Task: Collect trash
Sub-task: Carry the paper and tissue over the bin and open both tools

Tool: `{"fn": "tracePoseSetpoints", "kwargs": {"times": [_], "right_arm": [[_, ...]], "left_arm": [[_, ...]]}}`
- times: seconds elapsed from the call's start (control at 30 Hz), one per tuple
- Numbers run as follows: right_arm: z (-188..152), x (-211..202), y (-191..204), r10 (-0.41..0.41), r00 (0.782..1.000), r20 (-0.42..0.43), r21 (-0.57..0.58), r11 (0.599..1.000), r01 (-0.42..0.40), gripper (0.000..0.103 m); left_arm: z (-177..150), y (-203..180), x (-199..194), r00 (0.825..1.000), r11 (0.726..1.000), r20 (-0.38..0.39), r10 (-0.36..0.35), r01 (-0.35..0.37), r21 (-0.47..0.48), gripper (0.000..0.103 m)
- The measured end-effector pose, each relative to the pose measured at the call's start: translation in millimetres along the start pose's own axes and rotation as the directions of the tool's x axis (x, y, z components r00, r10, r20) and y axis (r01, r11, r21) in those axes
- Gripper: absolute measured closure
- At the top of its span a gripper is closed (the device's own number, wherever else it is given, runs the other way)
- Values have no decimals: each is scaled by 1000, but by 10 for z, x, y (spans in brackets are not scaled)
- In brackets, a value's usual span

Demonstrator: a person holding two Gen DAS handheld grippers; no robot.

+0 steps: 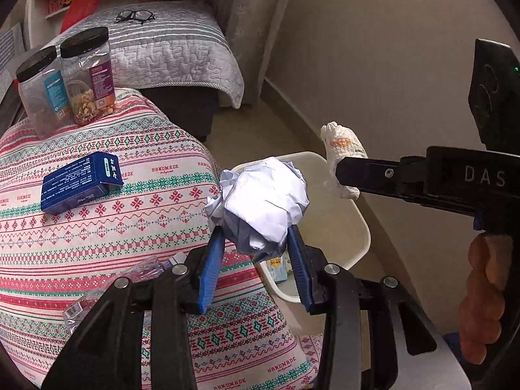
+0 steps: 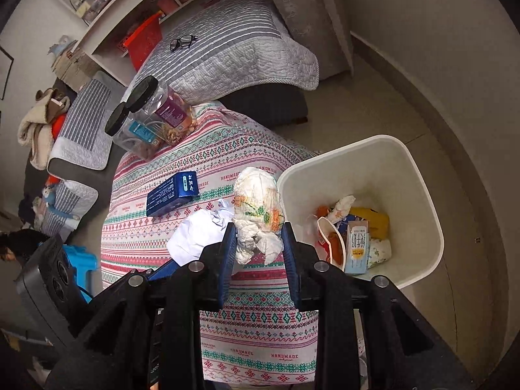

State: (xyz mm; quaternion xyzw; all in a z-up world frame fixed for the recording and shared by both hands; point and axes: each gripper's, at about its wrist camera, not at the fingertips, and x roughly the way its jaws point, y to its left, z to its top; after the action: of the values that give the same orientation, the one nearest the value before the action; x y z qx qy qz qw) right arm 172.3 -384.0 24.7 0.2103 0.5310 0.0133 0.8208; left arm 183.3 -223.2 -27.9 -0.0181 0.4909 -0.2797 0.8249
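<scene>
My left gripper [image 1: 256,237] is shut on a crumpled ball of white paper [image 1: 263,201], held over the edge where the patterned tablecloth [image 1: 97,227] meets the cream trash bin [image 1: 357,227]. My right gripper [image 2: 258,232] is shut on a crumpled white printed wrapper [image 2: 258,208], just left of the bin [image 2: 419,169], which holds a milk carton [image 2: 357,247] and other trash. From the left wrist view the right gripper [image 1: 338,169] and its wrapper [image 1: 341,149] hang above the bin's far side. The paper ball [image 2: 198,234] also appears in the right wrist view.
A blue box [image 1: 81,187] lies on the tablecloth, and two black-lidded jars [image 1: 65,78] stand at its far end. A clear plastic wrapper [image 1: 107,286] lies near my left fingers. Beyond is a grey striped cushion [image 1: 156,42] with glasses [image 1: 135,16]. A wall runs right of the bin.
</scene>
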Motion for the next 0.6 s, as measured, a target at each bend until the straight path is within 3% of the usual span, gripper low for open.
{"fn": "tracePoseSetpoints", "kwargs": {"times": [0.3, 0.4, 0.5, 0.53, 0.6], "right_arm": [[49, -70, -574, -32, 999, -14, 99, 995, 33, 75], [59, -49, -679, -48, 998, -27, 118, 992, 51, 74], [78, -45, -743, -74, 997, -27, 137, 987, 77, 62], [87, -58, -756, -80, 997, -19, 144, 986, 82, 53], [115, -80, -771, -82, 997, -4, 151, 985, 82, 52]], "left_arm": [[-25, -510, 557, 996, 997, -77, -55, 58, 45, 62], [-4, -568, 682, 995, 996, -75, -70, 74, 50, 54], [20, -589, 756, 994, 994, -70, -88, 92, 56, 39], [21, -578, 756, 994, 994, -62, -93, 96, 56, 39], [36, -524, 758, 993, 994, -68, -93, 97, 49, 39]]}}
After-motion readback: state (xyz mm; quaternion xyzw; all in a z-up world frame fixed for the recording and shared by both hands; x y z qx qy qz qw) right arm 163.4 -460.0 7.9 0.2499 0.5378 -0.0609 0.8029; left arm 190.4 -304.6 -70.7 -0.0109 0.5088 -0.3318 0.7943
